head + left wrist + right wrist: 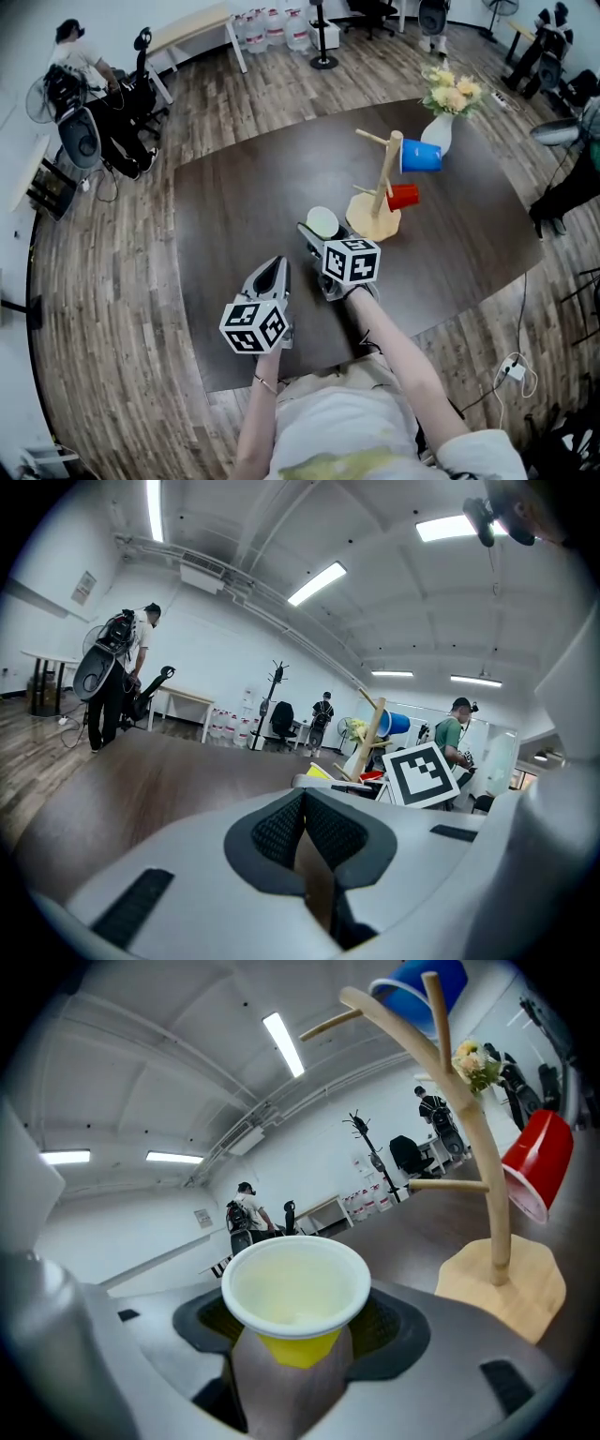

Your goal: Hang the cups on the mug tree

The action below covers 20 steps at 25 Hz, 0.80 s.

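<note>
A wooden mug tree (382, 183) stands on the dark table (234, 206). A blue cup (421, 156) hangs on an upper right peg and a red cup (403, 196) on a lower right peg. My right gripper (316, 234) is shut on a yellow cup (322, 222) with a white inside, just left of the tree's base. In the right gripper view the yellow cup (295, 1297) sits between the jaws, mouth outward, with the tree (473, 1138), blue cup (412, 988) and red cup (539, 1162) close ahead. My left gripper (277, 270) hangs nearer the table's front edge, shut and empty (305, 803).
A white vase of flowers (446, 105) stands behind the tree near the table's far edge. Wooden floor surrounds the table. A person with equipment (80, 70) is at the far left, other people and chairs at the far right.
</note>
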Each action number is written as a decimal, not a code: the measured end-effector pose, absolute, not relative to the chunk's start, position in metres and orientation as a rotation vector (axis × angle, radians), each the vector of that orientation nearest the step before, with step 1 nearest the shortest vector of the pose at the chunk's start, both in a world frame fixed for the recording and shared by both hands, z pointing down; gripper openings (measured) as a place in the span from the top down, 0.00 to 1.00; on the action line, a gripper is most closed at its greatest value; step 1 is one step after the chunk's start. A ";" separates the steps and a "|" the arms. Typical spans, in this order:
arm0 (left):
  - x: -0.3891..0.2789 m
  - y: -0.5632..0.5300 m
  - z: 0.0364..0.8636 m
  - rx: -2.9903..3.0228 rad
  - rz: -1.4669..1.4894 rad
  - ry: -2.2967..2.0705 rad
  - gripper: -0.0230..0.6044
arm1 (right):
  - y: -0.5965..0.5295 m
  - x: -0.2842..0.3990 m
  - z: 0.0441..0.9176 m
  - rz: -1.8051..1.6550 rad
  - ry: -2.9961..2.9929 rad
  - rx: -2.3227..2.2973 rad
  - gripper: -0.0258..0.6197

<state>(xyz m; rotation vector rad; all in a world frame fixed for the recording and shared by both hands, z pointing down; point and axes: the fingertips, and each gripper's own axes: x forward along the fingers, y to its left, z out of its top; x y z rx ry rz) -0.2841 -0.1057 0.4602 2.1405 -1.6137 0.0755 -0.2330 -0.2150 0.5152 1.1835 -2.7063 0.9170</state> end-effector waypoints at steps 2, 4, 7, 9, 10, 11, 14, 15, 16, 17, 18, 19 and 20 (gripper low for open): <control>-0.278 -0.112 0.459 2.138 0.076 -1.619 0.93 | -0.222 -0.228 0.516 0.960 -2.708 1.183 0.47; -0.273 -0.118 0.458 2.134 0.078 -1.626 0.93 | -0.229 -0.224 0.516 0.992 -2.709 1.185 0.47; -0.267 -0.126 0.458 2.119 0.081 -1.637 0.93 | -0.238 -0.219 0.513 1.034 -2.721 1.193 0.47; -0.263 -0.129 0.459 2.105 0.084 -1.644 0.93 | -0.243 -0.216 0.510 1.085 -2.738 1.212 0.47; -0.261 -0.131 0.460 2.098 0.085 -1.647 0.93 | -0.245 -0.214 0.509 1.121 -2.749 1.222 0.47; -0.258 -0.132 0.461 2.093 0.086 -1.647 0.93 | -0.247 -0.213 0.508 1.160 -2.760 1.230 0.47; -0.250 -0.135 0.464 2.084 0.088 -1.650 0.93 | -0.253 -0.209 0.506 1.249 -2.784 1.246 0.48; -0.248 -0.136 0.464 2.081 0.087 -1.652 0.93 | -0.254 -0.208 0.506 1.270 -2.790 1.250 0.48; -0.247 -0.137 0.463 2.079 0.085 -1.656 0.93 | -0.255 -0.207 0.505 1.293 -2.798 1.252 0.48; -0.247 -0.137 0.463 2.076 0.084 -1.660 0.93 | -0.256 -0.207 0.505 1.320 -2.810 1.250 0.48; -0.246 -0.138 0.462 2.074 0.083 -1.663 0.93 | -0.256 -0.206 0.503 1.350 -2.824 1.248 0.48; -0.246 -0.138 0.462 2.073 0.083 -1.664 0.93 | -0.256 -0.205 0.502 1.382 -2.837 1.248 0.48; -0.245 -0.139 0.462 2.073 0.085 -1.662 0.93 | -0.257 -0.203 0.501 1.413 -2.846 1.252 0.48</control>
